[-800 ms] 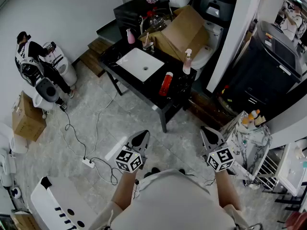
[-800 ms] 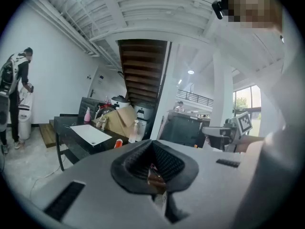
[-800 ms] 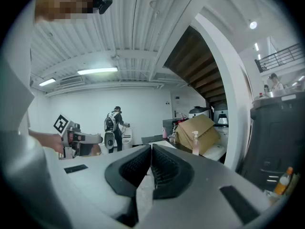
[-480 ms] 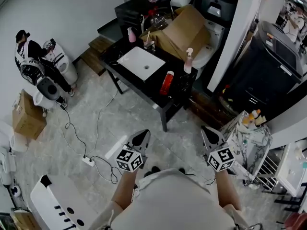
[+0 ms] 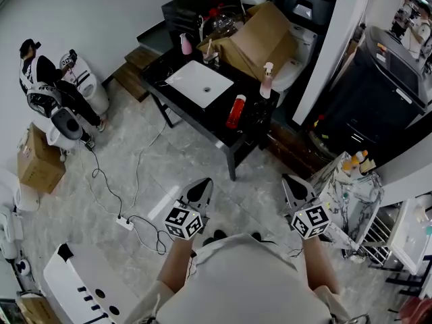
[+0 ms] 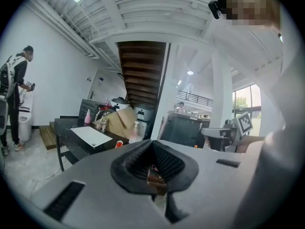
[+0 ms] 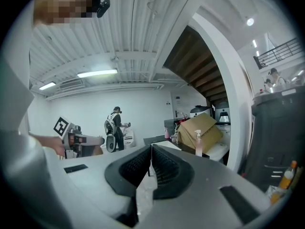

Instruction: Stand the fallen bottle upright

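The person is standing on a pale marble floor point(image 5: 202, 160), holding both grippers out in front at about the same height and aiming them toward a black table point(image 5: 202, 117) that is well ahead. The left gripper point(image 5: 202, 184) is keeping its jaws pressed together. In the left gripper view the ribbed pads are meeting at the tip with nothing pinched between them. The right gripper point(image 5: 290, 181) is likewise holding its jaws together and carrying nothing – in its own view only a thin slit of floor is showing lower down, behind the closed tips.

The red bottle point(image 5: 234, 111) appears to be lying on its side on the black table, near the table's right end, between the white sink basin point(image 5: 200, 84) and the table's front edge. Its pale cap is pointing away from the person. It is sitting well apart from both grippers, and neither is touching it. A pink spray bottle point(image 5: 267, 81) is standing upright just beside it to the right, and a smaller pink bottle point(image 5: 185, 44) is standing at the far side of the basin. An open cardboard box point(image 5: 260, 36) is resting behind the table.

Off to the left, another person point(image 5: 40, 93) is standing by the white wall, and a white power strip point(image 5: 124, 223) with trailing cables is lying on the floor.
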Available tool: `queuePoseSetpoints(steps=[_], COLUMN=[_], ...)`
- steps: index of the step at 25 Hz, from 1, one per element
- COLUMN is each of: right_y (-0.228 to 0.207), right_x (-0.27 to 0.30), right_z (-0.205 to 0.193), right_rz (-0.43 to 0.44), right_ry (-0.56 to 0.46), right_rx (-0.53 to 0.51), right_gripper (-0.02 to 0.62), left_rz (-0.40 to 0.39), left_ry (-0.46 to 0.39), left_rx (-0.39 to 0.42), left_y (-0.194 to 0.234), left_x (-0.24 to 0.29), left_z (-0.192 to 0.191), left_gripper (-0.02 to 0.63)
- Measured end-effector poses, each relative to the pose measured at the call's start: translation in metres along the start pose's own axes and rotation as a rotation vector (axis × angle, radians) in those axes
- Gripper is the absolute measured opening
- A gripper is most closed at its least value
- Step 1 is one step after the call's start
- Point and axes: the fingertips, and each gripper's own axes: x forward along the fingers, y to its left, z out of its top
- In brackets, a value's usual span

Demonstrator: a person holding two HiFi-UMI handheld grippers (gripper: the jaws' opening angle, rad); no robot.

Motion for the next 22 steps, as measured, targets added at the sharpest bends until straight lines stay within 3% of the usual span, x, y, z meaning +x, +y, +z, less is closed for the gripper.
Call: queuePoseSetpoints(steps=[7,22], right_y=[0.009,0.037], right_x=[-0.001,0.013], right_z=[-0.002,-0.008], right_rz=[0.0,-0.051], right_ry=[-0.008,0.022], right_rx=[0.008,0.018], right_gripper=[0.034,0.034], left_rz=[-0.011,-0.058], left_ry=[-0.013,-0.025], left_rx=[0.016,0.037], left_y=[0.0,0.021], left_x=[-0.005,-0.025], left_z=[0.001,0.009], left_gripper=[0.011,0.096])
